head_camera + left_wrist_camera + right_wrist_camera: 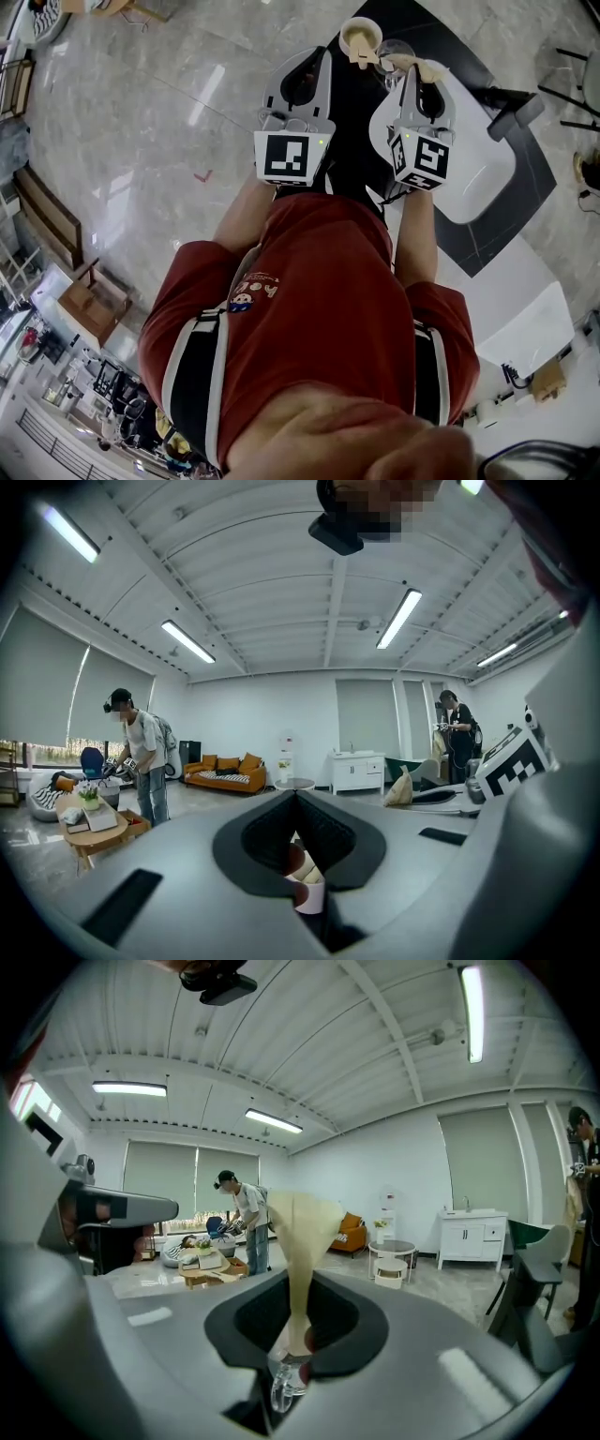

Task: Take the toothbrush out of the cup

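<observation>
Head view: left gripper (317,56) and right gripper (412,70) side by side above the black tabletop (349,112), both pointing toward the frame's top. Ahead stands the cream paper cup (359,39), between the two tips and just beside the left one; contact not resolvable. Just right of it, under the right tip, the clear glass cup (394,52). Between the right jaws, clamped, the cream flat-handled toothbrush (298,1241), glass cup below them. Right of the right gripper lies the white rounded slab (473,164).
</observation>
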Motion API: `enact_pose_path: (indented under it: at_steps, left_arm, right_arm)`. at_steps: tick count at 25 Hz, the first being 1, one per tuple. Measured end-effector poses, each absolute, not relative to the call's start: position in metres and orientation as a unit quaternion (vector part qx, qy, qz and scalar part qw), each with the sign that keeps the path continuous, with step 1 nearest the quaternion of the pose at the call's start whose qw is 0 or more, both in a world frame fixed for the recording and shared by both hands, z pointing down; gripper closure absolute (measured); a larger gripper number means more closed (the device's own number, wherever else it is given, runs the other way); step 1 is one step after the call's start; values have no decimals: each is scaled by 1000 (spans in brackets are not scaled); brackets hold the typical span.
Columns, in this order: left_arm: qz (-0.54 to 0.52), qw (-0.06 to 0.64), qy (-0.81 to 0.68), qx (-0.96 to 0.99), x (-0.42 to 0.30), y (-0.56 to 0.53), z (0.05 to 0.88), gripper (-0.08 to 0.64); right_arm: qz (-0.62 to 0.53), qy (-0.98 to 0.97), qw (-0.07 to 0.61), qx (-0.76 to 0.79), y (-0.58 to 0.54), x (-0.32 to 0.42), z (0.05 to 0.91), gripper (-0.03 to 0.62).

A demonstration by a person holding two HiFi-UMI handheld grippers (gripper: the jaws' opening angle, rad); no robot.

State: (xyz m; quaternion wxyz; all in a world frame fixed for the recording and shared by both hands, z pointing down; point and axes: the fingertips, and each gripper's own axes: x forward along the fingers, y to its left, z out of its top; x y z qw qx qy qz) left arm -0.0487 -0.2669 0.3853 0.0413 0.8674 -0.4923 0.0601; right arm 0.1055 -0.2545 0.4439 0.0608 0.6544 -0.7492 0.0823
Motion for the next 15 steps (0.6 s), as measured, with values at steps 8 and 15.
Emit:
enact_pose_path:
  at_steps: [8, 15]
  left_arm:
    - [38, 16, -496, 867, -41, -249, 358, 555]
    - [14, -12, -507, 861, -33, -233, 345, 555]
  right_arm:
    - [30, -756, 23, 653, -236, 110, 389, 546]
    - [-18, -760, 5, 650, -211, 108, 360, 546]
